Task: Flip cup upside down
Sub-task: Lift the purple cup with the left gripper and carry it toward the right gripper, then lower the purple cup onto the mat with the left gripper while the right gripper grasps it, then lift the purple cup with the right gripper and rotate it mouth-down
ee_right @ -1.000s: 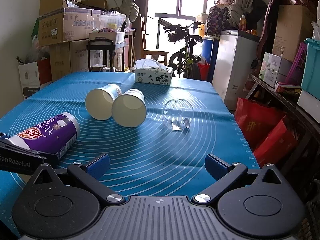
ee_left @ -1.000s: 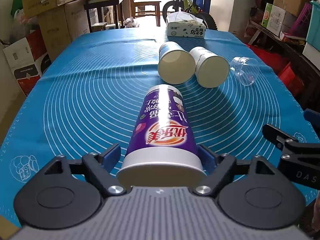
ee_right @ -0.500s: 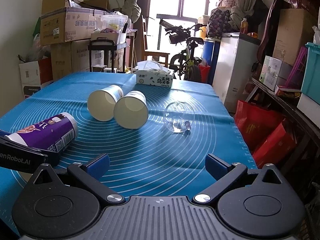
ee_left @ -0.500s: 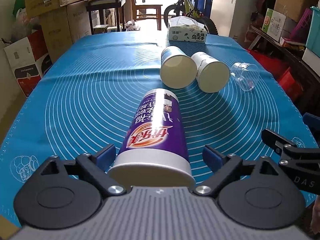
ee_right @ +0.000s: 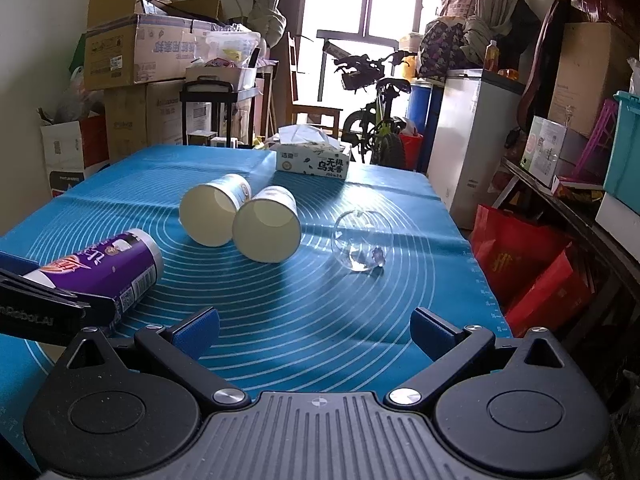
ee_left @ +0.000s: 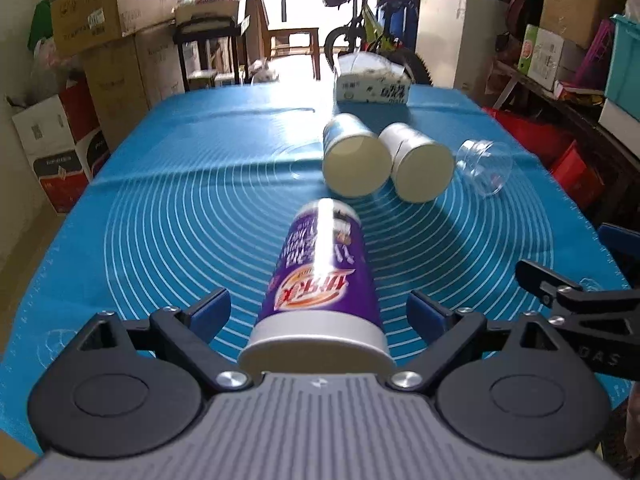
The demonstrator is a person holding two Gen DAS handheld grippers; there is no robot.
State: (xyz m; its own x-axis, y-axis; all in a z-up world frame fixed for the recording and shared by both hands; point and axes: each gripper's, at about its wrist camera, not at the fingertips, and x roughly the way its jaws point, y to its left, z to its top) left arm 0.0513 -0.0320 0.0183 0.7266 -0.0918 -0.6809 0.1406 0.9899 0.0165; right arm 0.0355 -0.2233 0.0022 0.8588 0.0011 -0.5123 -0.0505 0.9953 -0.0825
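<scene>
- The left hand-held gripper (ee_left: 319, 314) is spread wide, its pads on either side of the purple cup (ee_left: 320, 276) without touching it.
- That cup lies on its side on the table (ee_left: 160, 208), long axis pointing straight away from the gripper, white rim end nearest.
- The right hand-held gripper (ee_right: 314, 330) is likewise released, empty and farther off.
- Two paper cups (ee_left: 356, 160) and a clear cup (ee_left: 485, 165) lie beyond; bare mat lies around the purple cup.
</scene>
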